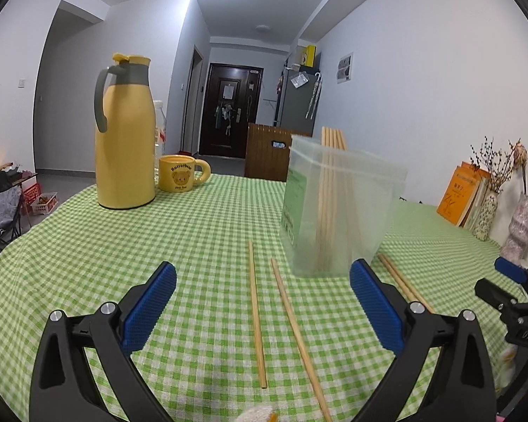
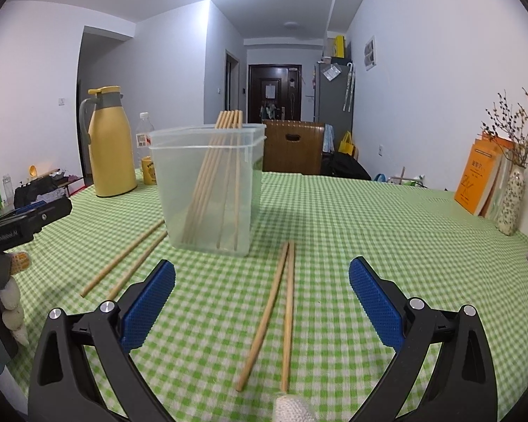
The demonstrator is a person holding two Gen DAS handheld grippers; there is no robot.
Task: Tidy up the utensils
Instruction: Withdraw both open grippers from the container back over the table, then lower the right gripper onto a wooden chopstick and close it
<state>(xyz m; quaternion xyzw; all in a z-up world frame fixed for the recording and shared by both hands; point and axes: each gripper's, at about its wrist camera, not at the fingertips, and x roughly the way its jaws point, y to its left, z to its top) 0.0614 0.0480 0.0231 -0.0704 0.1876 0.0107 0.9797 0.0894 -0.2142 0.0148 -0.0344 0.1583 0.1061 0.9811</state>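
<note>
Both your grippers are spread wide and hold nothing: the left gripper [image 1: 263, 293] hangs low over one pair of chopsticks [image 1: 257, 313] lying loose on the green checked tablecloth [image 1: 88, 246], and the right gripper [image 2: 262, 293] hangs over a second pair [image 2: 287, 313] whose far tips touch, just in front of the clear plastic container [image 2: 207, 190]. Several chopsticks already lean inside it [image 2: 211, 176], tops against the rim, so it's the collecting bin. Each pair lies roughly along your fingers' line, so you likely need to turn the jaws across a stick to pinch. Yellow thermos [image 1: 123, 133] and bear mug [image 1: 181, 172] sit well apart, out of the way.
</note>
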